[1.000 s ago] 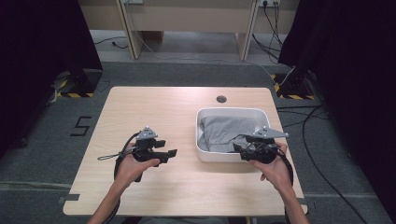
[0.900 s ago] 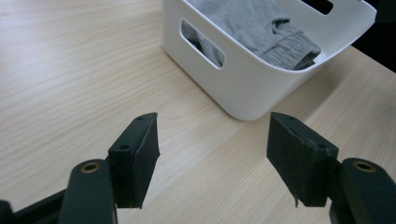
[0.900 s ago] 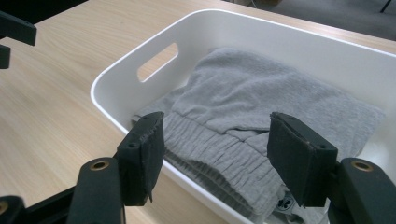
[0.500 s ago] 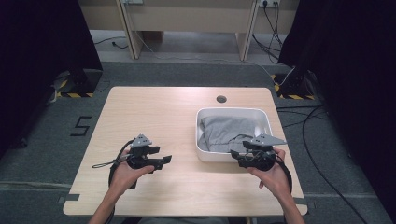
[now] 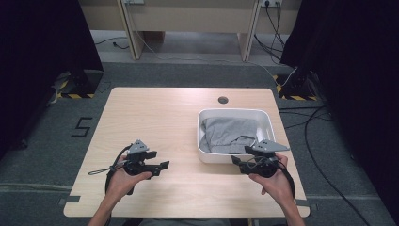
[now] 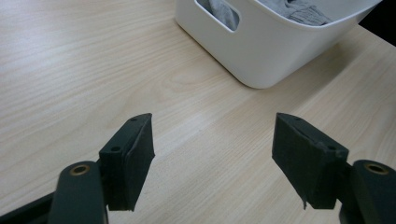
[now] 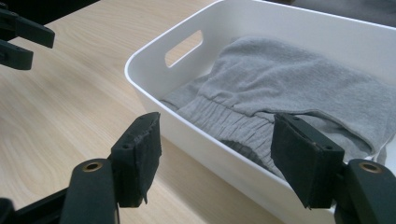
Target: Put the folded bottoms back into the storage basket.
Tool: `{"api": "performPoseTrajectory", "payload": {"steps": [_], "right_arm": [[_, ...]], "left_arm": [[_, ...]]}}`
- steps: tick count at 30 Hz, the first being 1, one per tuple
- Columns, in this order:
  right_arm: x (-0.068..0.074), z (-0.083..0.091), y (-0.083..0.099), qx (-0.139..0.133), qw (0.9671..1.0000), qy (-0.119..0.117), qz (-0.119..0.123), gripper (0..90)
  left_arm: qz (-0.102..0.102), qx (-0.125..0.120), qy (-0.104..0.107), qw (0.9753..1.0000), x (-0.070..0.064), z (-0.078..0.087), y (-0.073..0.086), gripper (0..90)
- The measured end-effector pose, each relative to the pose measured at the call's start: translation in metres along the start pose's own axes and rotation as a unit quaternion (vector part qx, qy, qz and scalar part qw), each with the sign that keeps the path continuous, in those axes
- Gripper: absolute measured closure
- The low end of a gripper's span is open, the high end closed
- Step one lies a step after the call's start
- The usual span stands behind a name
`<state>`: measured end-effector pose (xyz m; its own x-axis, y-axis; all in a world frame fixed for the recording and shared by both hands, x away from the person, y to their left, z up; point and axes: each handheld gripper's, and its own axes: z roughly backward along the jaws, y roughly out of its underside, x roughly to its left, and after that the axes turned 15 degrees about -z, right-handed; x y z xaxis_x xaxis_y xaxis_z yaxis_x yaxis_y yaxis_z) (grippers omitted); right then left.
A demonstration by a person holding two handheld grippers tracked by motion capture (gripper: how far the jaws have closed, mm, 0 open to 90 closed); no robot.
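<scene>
A white tub (image 5: 233, 111) stands on the right half of the wooden table (image 5: 155, 117), with a crumpled grey garment (image 5: 230, 134) inside it. My left gripper (image 5: 161, 167) hovers low over the table's front left, open and with nothing in it, pointing right toward the tub (image 6: 280, 51). My right gripper (image 5: 235, 162) sits just in front of the tub's near wall, also open and holding nothing. In the right gripper view the open gripper (image 7: 215, 135) frames the tub's rim (image 7: 154, 51) and the garment's ribbed hem (image 7: 289, 79). In the left gripper view the open gripper (image 6: 212, 135) spans bare wood.
A dark round grommet (image 5: 223, 100) sits near the table's far edge. Cables (image 5: 324, 155) run over the floor to the right, and a taped "5" (image 5: 82, 127) marks the floor at the left. Black curtains flank both sides.
Both grippers have drawn back toward the table's near edge. The right one has come away from above the tub to just in front of it. Both stay open.
</scene>
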<state>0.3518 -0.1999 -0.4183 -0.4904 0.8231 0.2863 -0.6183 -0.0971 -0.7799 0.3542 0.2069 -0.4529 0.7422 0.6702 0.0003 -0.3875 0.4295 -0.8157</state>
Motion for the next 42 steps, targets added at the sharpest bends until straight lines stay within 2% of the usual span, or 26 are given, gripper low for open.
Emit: {"api": "performPoseTrajectory", "payload": {"steps": [5,8,13,18,29,32,42], "right_arm": [[0.004,0.003,0.004,0.001,1.0000,-0.001,0.000,31.7],[0.006,0.004,0.006,0.000,1.0000,-0.002,0.002,31.3],[0.012,0.008,0.010,-0.003,1.0000,-0.006,0.006,30.6],[0.014,0.011,0.020,-0.002,0.9999,-0.010,0.007,30.1],[0.019,0.020,0.044,0.003,0.9999,-0.002,0.013,29.6],[0.016,0.017,0.049,0.006,1.0000,-0.002,0.007,29.5],[-0.004,0.004,0.071,0.014,0.9996,0.024,-0.010,29.5]], "left_arm": [[0.002,0.002,0.001,1.0000,-0.001,0.000,0.004,26.6],[0.005,0.003,-0.007,1.0000,-0.002,0.002,0.006,22.9],[-0.001,0.001,-0.007,1.0000,-0.005,0.004,0.008,21.7],[-0.008,0.005,-0.006,0.9999,-0.010,0.005,0.015,21.3],[-0.002,0.013,-0.010,0.9999,-0.010,0.003,0.033,21.0],[-0.001,0.017,-0.014,0.9998,-0.010,0.002,0.039,21.0],[0.004,0.027,-0.028,0.9992,-0.006,-0.001,0.056,21.0]]}}
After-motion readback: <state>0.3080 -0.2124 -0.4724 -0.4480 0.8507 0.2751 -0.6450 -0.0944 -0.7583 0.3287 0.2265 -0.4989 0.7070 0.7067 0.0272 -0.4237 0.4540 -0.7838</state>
